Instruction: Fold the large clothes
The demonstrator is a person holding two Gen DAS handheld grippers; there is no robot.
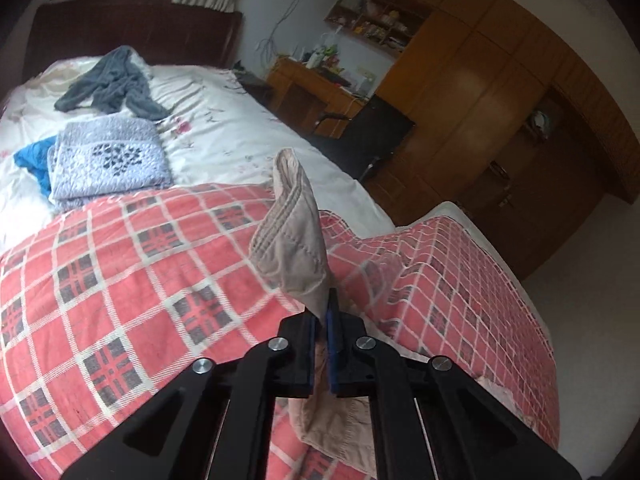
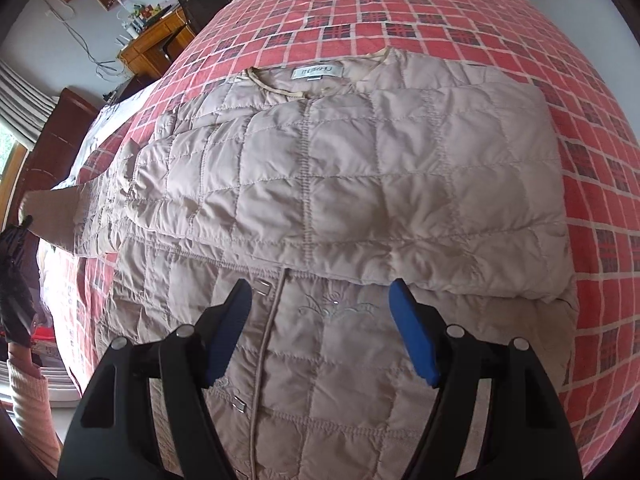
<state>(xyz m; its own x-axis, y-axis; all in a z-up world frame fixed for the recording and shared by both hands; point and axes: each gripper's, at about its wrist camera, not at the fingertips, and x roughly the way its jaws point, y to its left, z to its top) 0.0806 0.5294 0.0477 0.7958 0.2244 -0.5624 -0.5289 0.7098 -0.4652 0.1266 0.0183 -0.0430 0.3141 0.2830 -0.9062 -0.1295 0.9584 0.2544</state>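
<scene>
A: What is held by the left claw (image 1: pixel 323 322)?

B: A beige quilted sleeve (image 1: pixel 292 236) is pinched between its blue pads, which are closed tight on the fabric. The cuff end is raised above the bed and stands up past the fingertips.

A: And the right claw (image 2: pixel 320 300)?

B: It is spread wide, nothing being gripped. It is held over the lower front of the beige quilted jacket (image 2: pixel 340 184), just above the snap placket and a faint embroidered motif.

A: Where is the jacket laid?

B: It is spread flat on the red plaid bedcover (image 2: pixel 460 20), collar and label toward the far side. One sleeve is folded across the chest. The other sleeve is drawn out to the left, where a gloved hand (image 2: pixel 14 280) and a knitted cuff are seen at the frame edge; whether that is the hand on the left tool cannot be told with certainty.

A: What else is seen on the bed?

B: In the left wrist view, a folded lavender blanket (image 1: pixel 108 156) is seen beyond the plaid cover, a blue cloth (image 1: pixel 34 160) just beside it, and a crumpled grey garment (image 1: pixel 112 84) nearer the headboard.
</scene>
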